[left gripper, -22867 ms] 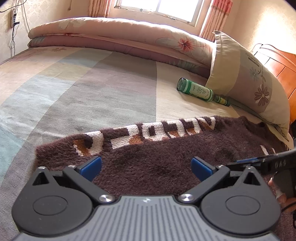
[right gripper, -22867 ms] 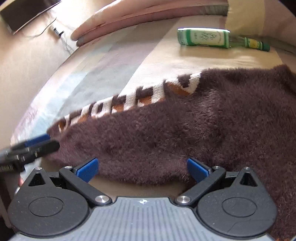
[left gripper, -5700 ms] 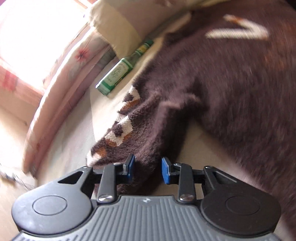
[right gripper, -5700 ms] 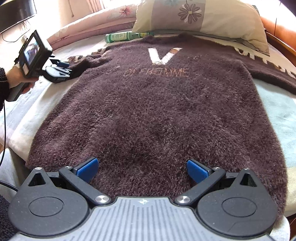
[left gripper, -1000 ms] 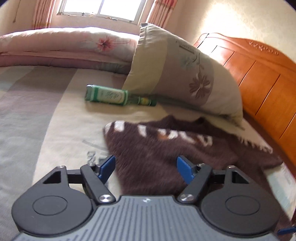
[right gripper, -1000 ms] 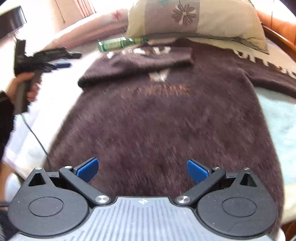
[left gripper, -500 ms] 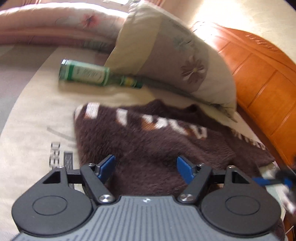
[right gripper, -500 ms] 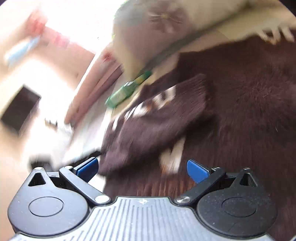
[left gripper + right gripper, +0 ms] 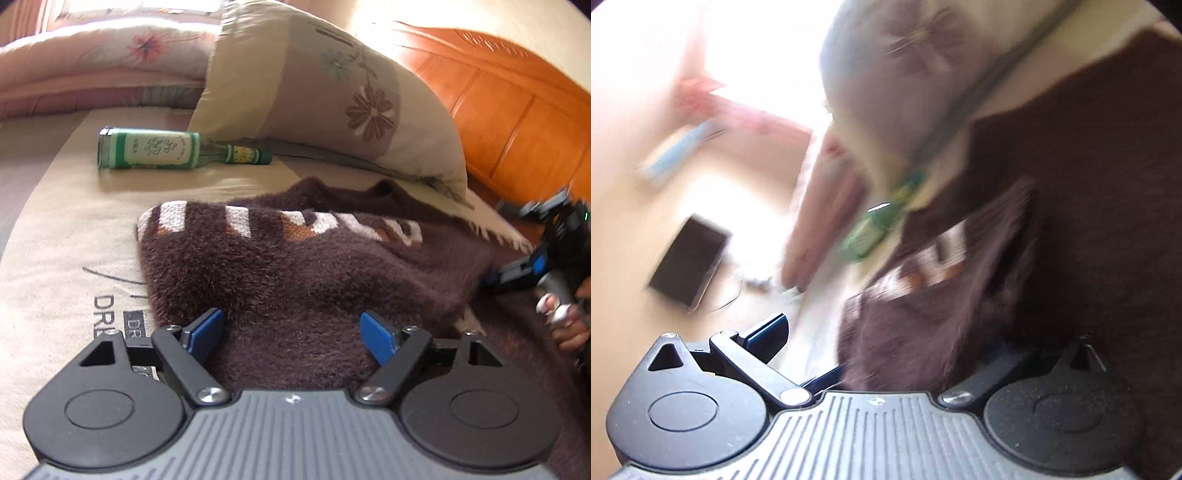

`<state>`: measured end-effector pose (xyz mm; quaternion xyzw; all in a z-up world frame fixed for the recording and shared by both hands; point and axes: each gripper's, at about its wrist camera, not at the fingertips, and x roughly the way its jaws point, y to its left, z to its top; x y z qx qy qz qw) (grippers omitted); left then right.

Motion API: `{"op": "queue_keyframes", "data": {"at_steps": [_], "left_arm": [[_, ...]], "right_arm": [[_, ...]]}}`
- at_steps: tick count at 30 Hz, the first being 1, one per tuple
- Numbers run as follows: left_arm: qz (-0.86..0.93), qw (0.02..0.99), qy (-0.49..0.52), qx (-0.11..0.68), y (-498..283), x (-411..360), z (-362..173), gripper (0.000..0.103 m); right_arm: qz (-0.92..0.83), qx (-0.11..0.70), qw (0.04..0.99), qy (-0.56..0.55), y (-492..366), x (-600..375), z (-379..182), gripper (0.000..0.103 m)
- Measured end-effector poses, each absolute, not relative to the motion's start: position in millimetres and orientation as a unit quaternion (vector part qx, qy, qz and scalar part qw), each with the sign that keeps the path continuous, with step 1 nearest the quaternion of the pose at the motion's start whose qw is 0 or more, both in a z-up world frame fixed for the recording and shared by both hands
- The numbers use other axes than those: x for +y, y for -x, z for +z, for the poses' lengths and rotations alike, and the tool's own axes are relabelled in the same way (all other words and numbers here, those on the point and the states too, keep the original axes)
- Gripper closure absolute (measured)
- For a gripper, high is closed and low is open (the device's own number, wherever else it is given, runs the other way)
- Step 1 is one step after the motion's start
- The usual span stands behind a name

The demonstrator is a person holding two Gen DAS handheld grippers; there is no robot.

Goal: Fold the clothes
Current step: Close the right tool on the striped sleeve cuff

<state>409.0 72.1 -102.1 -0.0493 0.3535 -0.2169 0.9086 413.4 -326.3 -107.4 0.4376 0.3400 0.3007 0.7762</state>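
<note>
1. A bed with a cream and grey printed bedsheet (image 9: 74, 236) fills the scene, with an orange wooden headboard (image 9: 517, 122) at the right; a flowered cream pillow (image 9: 332, 92) leans near it; a rolled pink floral quilt (image 9: 92, 66) lies along the far edge.
2. A green glass bottle with a white label (image 9: 159, 147) lies on its side just beside the pillow.
3. The fuzzy dark brown sweater (image 9: 295, 266) lies on the bed; a sleeve with white and orange lettering is folded across its body.
4. The left hand-held gripper (image 9: 291, 332) hovers low over the folded sleeve, its blue-padded fingers (image 9: 205, 330) spread apart, grasping nothing.
5. The right hand-held gripper (image 9: 517, 273), held in a person's hand (image 9: 565, 317), sits at the sweater's right edge; its own view is blurred, so I cannot tell whether it is released or clenched.
</note>
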Motion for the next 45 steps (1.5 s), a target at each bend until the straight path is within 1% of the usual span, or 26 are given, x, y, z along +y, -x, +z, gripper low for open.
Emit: {"op": "queue_keyframes", "data": {"at_steps": [2,4,5,6,7,8,9,19,24,28,31,32,34,37,39,41,43,45], "left_arm": [[-0.217,0.909,0.044,0.352,-408,72,-101,0.021],[-0.216,0.909,0.055,0.352,-406,74,-98,0.021],[-0.215,0.909,0.061,0.352,-406,76,-96,0.021],[-0.215,0.909,0.065,0.351,-405,77,-94,0.021],[-0.216,0.910,0.068,0.349,-404,79,-92,0.021],[-0.215,0.910,0.067,0.347,-403,79,-91,0.021],[-0.215,0.911,0.063,0.345,-402,80,-89,0.021],[-0.241,0.911,0.040,0.334,-409,72,-69,0.021],[-0.230,0.903,0.046,0.361,-424,65,-90,0.021],[-0.233,0.905,0.029,0.356,-421,61,-90,0.021],[-0.238,0.910,0.025,0.339,-419,64,-78,0.021],[-0.238,0.911,0.022,0.336,-421,65,-75,0.021],[-0.234,0.913,0.008,0.335,-427,65,-70,0.021],[-0.221,0.912,-0.036,0.344,-442,58,-68,0.021],[-0.228,0.907,-0.064,0.349,-450,51,-69,0.021],[-0.240,0.898,-0.085,0.360,-456,45,-75,0.021],[-0.244,0.883,-0.091,0.390,-464,42,-86,0.021],[-0.240,0.879,-0.095,0.400,-466,45,-96,0.021]], "right_arm": [[0.263,0.358,0.794,-0.415,-419,-321,-112,0.011],[0.234,0.362,0.800,-0.417,-426,-324,-117,0.038],[0.223,0.366,0.799,-0.422,-428,-327,-119,0.046],[0.212,0.370,0.797,-0.427,-430,-330,-121,0.061],[0.200,0.374,0.797,-0.430,-429,-332,-126,0.081],[0.189,0.379,0.797,-0.432,-429,-333,-129,0.093],[0.188,0.377,0.803,-0.422,-430,-332,-125,0.094],[0.183,0.356,0.858,-0.321,-439,-320,-83,0.095],[0.143,0.373,0.861,-0.314,-441,-335,-95,0.095],[0.139,0.394,0.852,-0.316,-439,-347,-103,0.089],[0.093,0.375,0.884,-0.263,-421,-351,-77,0.076],[0.076,0.365,0.896,-0.240,-415,-351,-67,0.073],[0.080,0.335,0.918,-0.198,-400,-348,-49,0.063],[0.148,0.339,0.920,-0.131,-407,-313,-29,0.063],[0.183,0.342,0.919,-0.070,-418,-272,-24,0.063],[0.210,0.354,0.910,-0.042,-432,-244,-38,0.063],[0.236,0.366,0.900,-0.015,-447,-217,-52,0.062],[0.262,0.377,0.888,0.013,-461,-189,-65,0.061]]}}
